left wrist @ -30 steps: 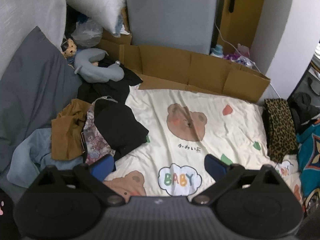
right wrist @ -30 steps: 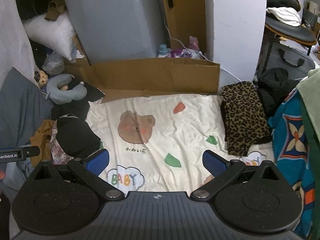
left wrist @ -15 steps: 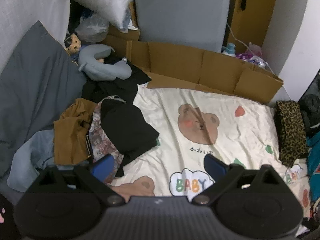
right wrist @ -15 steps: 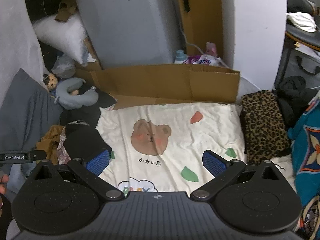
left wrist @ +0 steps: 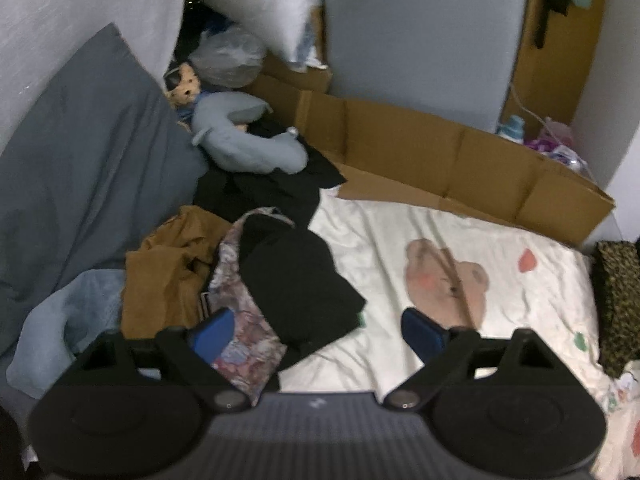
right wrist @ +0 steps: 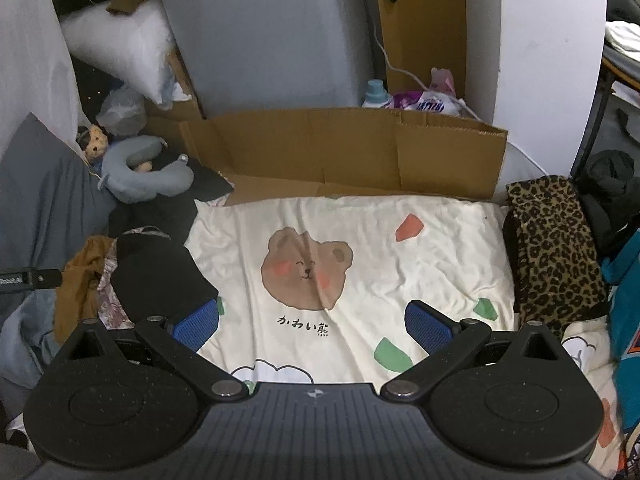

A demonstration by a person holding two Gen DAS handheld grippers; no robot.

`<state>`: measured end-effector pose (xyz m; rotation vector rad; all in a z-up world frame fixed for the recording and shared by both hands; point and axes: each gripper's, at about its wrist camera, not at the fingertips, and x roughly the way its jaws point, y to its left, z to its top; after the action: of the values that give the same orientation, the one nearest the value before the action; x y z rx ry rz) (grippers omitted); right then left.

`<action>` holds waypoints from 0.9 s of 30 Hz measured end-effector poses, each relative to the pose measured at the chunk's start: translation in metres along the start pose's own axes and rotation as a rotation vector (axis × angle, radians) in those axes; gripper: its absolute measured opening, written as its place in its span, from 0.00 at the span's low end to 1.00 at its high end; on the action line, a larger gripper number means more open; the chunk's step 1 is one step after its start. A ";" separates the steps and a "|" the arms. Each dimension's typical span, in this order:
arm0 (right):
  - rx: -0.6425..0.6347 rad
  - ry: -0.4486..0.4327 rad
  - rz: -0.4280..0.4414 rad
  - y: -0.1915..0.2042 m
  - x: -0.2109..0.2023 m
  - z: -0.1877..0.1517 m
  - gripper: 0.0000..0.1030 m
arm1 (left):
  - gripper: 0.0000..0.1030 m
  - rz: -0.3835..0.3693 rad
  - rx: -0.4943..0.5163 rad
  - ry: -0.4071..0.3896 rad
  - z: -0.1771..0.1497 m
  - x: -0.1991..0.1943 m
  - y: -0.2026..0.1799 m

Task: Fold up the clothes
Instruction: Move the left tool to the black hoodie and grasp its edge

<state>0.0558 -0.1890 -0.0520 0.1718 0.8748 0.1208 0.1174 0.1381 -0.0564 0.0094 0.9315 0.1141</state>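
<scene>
Two grippers hung unclenched above the cream bear-print sheet (right wrist: 360, 216), neither grasping cloth. Ahead and left of the left gripper (left wrist: 316, 332), whose jaws had just been narrowing with nothing between them, lay the black garment (left wrist: 300, 284) atop the clothes heap (left wrist: 172, 272). Best practice: pinch one edge only, avoiding the floral piece (left wrist: 244, 336) beneath; right gripper (right wrist: 312, 326) over bare sheet
</scene>
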 end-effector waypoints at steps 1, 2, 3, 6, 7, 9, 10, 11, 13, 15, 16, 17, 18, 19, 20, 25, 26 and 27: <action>0.000 0.003 0.001 0.001 0.006 -0.002 0.99 | 0.87 0.000 -0.004 0.003 0.000 0.005 0.006; 0.003 0.014 0.012 0.001 0.013 -0.004 0.99 | 0.85 -0.001 -0.007 0.005 -0.001 0.010 0.011; 0.007 0.023 0.024 0.001 0.019 -0.005 0.98 | 0.85 -0.004 -0.013 0.003 -0.002 0.015 0.017; -0.004 0.035 0.032 0.005 0.038 -0.011 0.98 | 0.85 -0.008 -0.025 -0.006 -0.007 0.031 0.032; -0.012 0.038 0.029 0.007 0.045 -0.013 0.98 | 0.84 -0.003 -0.027 -0.007 -0.009 0.038 0.037; -0.016 0.040 0.023 0.009 0.058 -0.018 0.98 | 0.84 0.006 -0.036 -0.006 -0.013 0.052 0.047; -0.011 0.041 0.023 0.009 0.065 -0.021 0.98 | 0.84 0.008 -0.043 -0.005 -0.015 0.060 0.051; -0.006 0.045 0.026 0.010 0.072 -0.024 0.98 | 0.83 0.012 -0.049 -0.002 -0.018 0.068 0.056; -0.011 0.060 0.028 0.013 0.087 -0.030 0.96 | 0.80 0.020 -0.059 0.003 -0.022 0.085 0.064; -0.049 0.084 0.035 0.020 0.102 -0.036 0.92 | 0.79 0.020 -0.070 0.013 -0.027 0.101 0.070; -0.068 0.100 0.040 0.024 0.110 -0.039 0.91 | 0.79 0.018 -0.078 0.018 -0.030 0.109 0.074; -0.074 0.109 0.045 0.027 0.117 -0.042 0.90 | 0.79 0.013 -0.085 0.016 -0.033 0.115 0.077; -0.080 0.117 0.050 0.030 0.124 -0.045 0.89 | 0.79 0.006 -0.092 0.013 -0.035 0.121 0.079; -0.091 0.123 0.061 0.033 0.130 -0.048 0.89 | 0.79 -0.005 -0.097 0.007 -0.037 0.125 0.081; -0.101 0.127 0.065 0.037 0.137 -0.051 0.88 | 0.79 -0.018 -0.101 0.001 -0.038 0.129 0.082; -0.147 0.140 0.081 0.052 0.163 -0.066 0.81 | 0.71 -0.056 -0.119 -0.010 -0.048 0.152 0.077; -0.151 0.138 0.087 0.054 0.166 -0.068 0.81 | 0.65 -0.067 -0.130 -0.007 -0.050 0.158 0.075; -0.155 0.136 0.092 0.055 0.168 -0.071 0.81 | 0.64 -0.078 -0.141 -0.004 -0.052 0.163 0.074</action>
<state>0.1063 -0.0981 -0.2120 0.0589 0.9891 0.2881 0.1652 0.2265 -0.2133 -0.1571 0.9168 0.1072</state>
